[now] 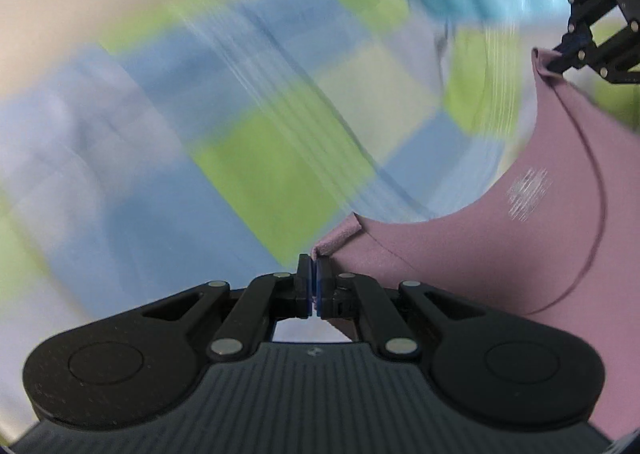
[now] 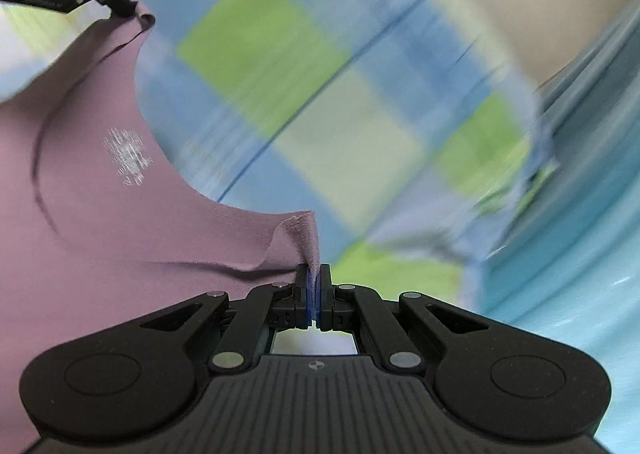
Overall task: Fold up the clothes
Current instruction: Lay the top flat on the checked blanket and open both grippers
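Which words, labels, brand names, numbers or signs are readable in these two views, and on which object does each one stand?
No text can be read with certainty.
White neck print inside the pink garment, at and: smeared, not legible.
Small embossed logo on the right gripper body, at, and on the left gripper body, at: a symbol, no letters.
Faint marking on the left gripper seen in the right wrist view, at: too blurred.

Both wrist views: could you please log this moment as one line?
left gripper: shut on garment | right gripper: shut on garment | garment: held between both | checked cloth: blurred behind
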Action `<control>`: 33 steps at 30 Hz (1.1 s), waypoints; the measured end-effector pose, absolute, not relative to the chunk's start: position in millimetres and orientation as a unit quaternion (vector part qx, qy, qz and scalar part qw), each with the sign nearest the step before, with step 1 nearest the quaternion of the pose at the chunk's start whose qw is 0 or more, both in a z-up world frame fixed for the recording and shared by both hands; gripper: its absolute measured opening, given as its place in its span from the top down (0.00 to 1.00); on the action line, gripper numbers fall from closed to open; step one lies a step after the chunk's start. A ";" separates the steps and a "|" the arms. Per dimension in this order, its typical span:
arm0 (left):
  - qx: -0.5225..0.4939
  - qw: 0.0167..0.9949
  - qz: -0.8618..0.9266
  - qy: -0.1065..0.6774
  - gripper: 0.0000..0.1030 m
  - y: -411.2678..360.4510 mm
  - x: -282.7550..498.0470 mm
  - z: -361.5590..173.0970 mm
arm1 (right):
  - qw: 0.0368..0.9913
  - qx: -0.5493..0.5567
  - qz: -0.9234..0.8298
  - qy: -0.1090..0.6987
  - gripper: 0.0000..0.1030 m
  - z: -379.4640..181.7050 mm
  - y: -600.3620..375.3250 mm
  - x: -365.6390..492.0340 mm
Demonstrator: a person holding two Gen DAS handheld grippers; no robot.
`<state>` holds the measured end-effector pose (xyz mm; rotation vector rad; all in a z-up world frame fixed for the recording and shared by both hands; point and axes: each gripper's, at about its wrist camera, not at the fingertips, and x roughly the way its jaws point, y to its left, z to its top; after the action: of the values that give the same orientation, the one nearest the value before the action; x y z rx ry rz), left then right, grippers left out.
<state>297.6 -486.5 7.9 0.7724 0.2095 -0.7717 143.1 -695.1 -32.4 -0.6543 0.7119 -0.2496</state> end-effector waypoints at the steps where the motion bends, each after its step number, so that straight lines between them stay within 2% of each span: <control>1: 0.371 0.845 -0.369 0.109 0.99 -494.5 304.7 -9.1 | 0.877 -0.307 -0.115 0.351 1.00 -46.4 -698.7 151.3; 6: 0.374 0.833 -0.382 0.141 0.99 -515.2 321.8 -60.9 | 0.872 -0.277 -0.094 0.391 1.00 -99.5 -713.2 184.5; 7: 0.376 0.832 -0.381 0.148 0.96 -517.0 323.5 -66.3 | 0.871 -0.272 -0.094 0.398 0.86 -105.1 -714.6 186.2; 9: 0.381 0.829 -0.378 0.156 0.93 -518.8 325.6 -70.1 | 0.876 -0.242 -0.107 0.404 0.70 -100.2 -720.2 183.1; 10: 0.381 0.832 -0.371 0.158 0.87 -517.8 327.0 -69.5 | 0.879 -0.226 -0.114 0.405 0.70 -96.6 -723.0 180.6; 14: 0.344 0.853 -0.357 0.164 0.81 -485.3 325.1 -39.2 | 0.907 -0.124 -0.148 0.374 0.68 -55.7 -739.2 141.5; 18: 0.296 0.867 -0.357 0.184 0.70 -433.8 295.1 -12.3 | 0.927 -0.038 -0.144 0.345 0.59 -21.9 -725.2 77.6; 22: 0.256 0.863 -0.365 0.238 0.70 -372.7 240.7 -8.6 | 0.939 0.037 -0.116 0.321 0.51 -5.4 -683.3 5.5; 28: 0.206 0.837 -0.396 0.317 0.70 -297.5 164.0 -13.9 | 0.933 0.124 -0.102 0.321 0.51 -20.1 -624.7 -82.6; 33: 0.197 0.798 -0.435 0.367 0.71 -271.2 112.1 -21.9 | 0.921 0.188 -0.108 0.324 0.49 -36.0 -590.1 -140.0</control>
<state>112.1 -271.2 -21.9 0.4222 0.7884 -0.9338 -140.0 -590.1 -36.0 0.3854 0.6655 -0.2219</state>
